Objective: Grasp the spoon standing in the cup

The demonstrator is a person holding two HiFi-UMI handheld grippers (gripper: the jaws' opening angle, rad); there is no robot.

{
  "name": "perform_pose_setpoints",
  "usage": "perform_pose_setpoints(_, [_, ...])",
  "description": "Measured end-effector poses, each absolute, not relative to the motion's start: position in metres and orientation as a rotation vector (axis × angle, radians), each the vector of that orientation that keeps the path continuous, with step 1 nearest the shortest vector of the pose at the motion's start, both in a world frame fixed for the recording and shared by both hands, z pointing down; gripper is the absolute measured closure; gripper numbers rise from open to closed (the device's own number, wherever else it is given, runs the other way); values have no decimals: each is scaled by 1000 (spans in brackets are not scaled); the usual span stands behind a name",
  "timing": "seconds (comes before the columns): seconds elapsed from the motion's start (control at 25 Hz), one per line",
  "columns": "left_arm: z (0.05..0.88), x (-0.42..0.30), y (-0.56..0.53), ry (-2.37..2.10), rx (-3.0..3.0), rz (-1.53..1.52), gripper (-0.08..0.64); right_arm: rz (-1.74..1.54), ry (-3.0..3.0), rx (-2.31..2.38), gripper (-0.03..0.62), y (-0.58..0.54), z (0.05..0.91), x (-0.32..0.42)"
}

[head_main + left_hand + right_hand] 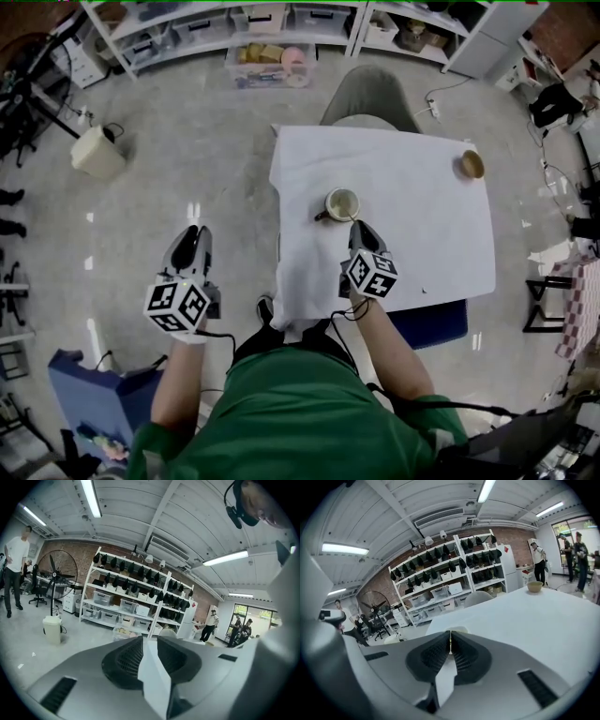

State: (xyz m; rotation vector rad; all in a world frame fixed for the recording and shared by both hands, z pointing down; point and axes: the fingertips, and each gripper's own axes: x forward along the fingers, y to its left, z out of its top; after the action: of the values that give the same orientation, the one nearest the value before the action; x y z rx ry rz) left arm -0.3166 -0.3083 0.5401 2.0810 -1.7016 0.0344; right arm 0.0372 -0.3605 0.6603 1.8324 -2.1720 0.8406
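Right gripper [450,645] has its jaws pressed together on a thin pale sliver, by the look of it the spoon [450,637], its handle upright between the pads, and the cup [342,203] sits right at the tips! Left gripper [187,246] hangs well off to the side, beyond the table [422,253] edge, jaws slightly apart on nothing. Straight up looks clear, and the bowl [472,164] is far off at the far corner.

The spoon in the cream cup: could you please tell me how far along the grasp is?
Done: the right hand-held gripper sits at the rim of the cream round cup on the white-covered table. In hand: its jaws are closed on a thin pale strip, apparently the spoon handle. Left: only confirming the hold. The left hand-held gripper hangs open, off the table.
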Motion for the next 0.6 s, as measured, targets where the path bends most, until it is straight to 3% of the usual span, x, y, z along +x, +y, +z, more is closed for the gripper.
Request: perform_pose_setpoints(0.6, [516,-263,-333,-1618,2177,-7,454,1070,-2371,1806,566,-348,587,66])
